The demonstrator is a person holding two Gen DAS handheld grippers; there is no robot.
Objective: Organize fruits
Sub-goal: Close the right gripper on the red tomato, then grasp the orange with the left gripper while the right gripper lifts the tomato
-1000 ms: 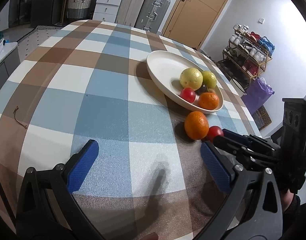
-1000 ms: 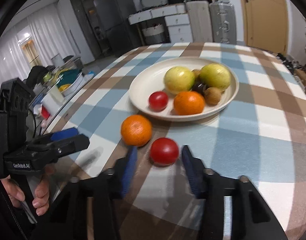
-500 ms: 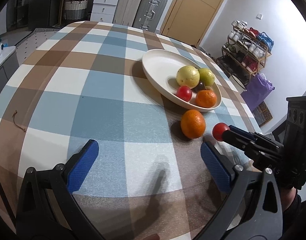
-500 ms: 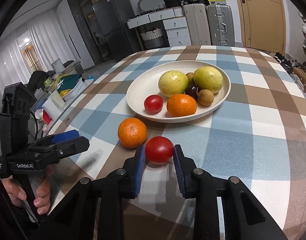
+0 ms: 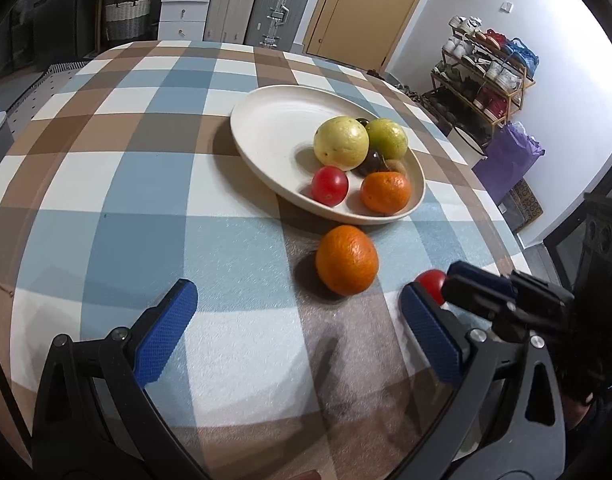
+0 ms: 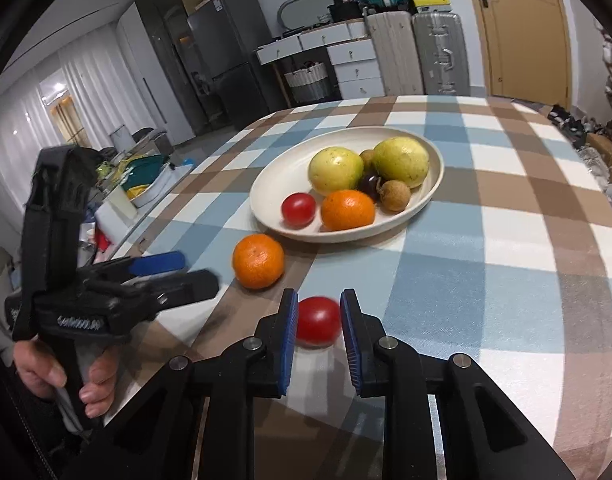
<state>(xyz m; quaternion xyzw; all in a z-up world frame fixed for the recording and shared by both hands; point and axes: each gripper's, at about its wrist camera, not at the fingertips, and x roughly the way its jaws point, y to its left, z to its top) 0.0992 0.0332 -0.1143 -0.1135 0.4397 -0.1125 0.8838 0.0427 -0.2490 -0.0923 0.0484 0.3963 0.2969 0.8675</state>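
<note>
my right gripper (image 6: 318, 322) is clamped on a red tomato (image 6: 317, 321); its jaws have just been closing, and both blue pads now press the tomato's sides. the tomato sits low over the checked worktop (image 6: 485, 280), at 6 o'clock from the plate (image 6: 266, 184). a loose orange (image 6: 258, 261) rests on the worktop at 10 o'clock from the held tomato, just beside the plate's near rim and not touching it. the plate holds two yellow-green fruits (image 6: 335, 170), a second tomato (image 6: 298, 209), a second orange (image 6: 347, 209), a dark plum (image 6: 369, 184) and a small brown fruit (image 6: 394, 195). my left gripper (image 5: 298, 328) hangs over the worktop with jaws wide and nothing between them; in its view the loose orange lies at 12 o'clock, ahead of the fingertips, and the clamped tomato shows at 3 o'clock.
</note>
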